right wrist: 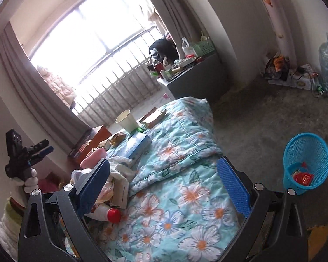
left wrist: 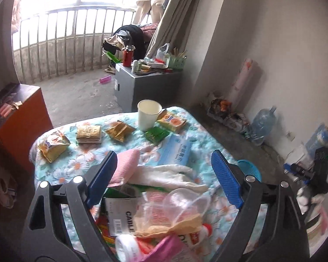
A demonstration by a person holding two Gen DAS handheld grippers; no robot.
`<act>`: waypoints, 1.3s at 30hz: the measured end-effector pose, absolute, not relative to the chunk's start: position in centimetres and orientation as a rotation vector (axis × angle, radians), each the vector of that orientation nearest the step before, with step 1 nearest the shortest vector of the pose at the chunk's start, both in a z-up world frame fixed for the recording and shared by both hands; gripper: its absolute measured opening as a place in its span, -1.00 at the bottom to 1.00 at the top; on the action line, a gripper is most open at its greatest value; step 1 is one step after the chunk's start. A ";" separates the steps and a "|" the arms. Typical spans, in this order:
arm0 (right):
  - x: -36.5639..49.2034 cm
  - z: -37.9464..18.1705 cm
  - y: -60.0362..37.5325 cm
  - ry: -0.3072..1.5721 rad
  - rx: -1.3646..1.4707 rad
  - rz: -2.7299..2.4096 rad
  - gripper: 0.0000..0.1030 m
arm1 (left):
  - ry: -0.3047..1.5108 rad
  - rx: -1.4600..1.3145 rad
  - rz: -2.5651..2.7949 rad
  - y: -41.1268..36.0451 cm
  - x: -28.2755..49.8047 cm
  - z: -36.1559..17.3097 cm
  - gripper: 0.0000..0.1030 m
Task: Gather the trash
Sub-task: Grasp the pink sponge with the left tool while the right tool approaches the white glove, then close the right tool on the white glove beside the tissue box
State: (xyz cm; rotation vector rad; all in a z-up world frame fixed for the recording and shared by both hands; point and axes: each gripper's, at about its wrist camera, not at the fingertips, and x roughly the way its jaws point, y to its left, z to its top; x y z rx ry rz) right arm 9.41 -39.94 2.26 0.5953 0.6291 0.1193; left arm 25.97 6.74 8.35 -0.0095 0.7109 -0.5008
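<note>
Left wrist view
Left tool (left wrist: pixel 164 174): its blue-padded jaws stand wide apart and grip nothing; they frame a heap of litter.
Surface: a table or bed, I cannot tell which, under a light-blue quilt with a daisy print (left wrist: pixel 81 163).
Litter near the lens: a clear crumpled plastic cup (left wrist: pixel 183 203), a grey card box printed "CABLE" (left wrist: pixel 122 216) and a white bottle with a red cap (left wrist: pixel 199 232), lying piled together.
Litter farther off: a white paper cup (left wrist: pixel 148 114) upright, with golden snack wrappers (left wrist: pixel 52 145) in a row to its left.
Cloths: a pink towel (left wrist: pixel 124 166) beside a white one (left wrist: pixel 170 174).
Bin: a blue plastic mesh waste basket (left wrist: pixel 250 170), on the floor past the quilt's right edge, partly hidden by the right jaw.

Right wrist view
Right tool (right wrist: pixel 164 181): jaws fully spread, empty, over bare quilt.
Bin: on the grey floor at the right, well apart from the litter, with red wrappers (right wrist: pixel 302 178) inside.
Left tool: held up at the far left by a white-gloved hand (right wrist: pixel 30 181).
Paper cup: upright near the quilt's far end.
</note>
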 end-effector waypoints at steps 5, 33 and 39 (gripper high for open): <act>12.2 0.7 -39.0 0.704 0.661 0.167 0.85 | 0.824 0.186 -0.423 5.2 28.9 4.0 0.57; 27.7 -4.5 -30.7 1.022 0.800 0.405 0.76 | 1.055 0.347 -0.383 6.4 37.4 -3.5 -0.36; 30.0 -6.2 -28.3 1.097 0.798 0.406 0.53 | 0.995 0.337 -0.360 7.7 36.7 -2.7 -0.41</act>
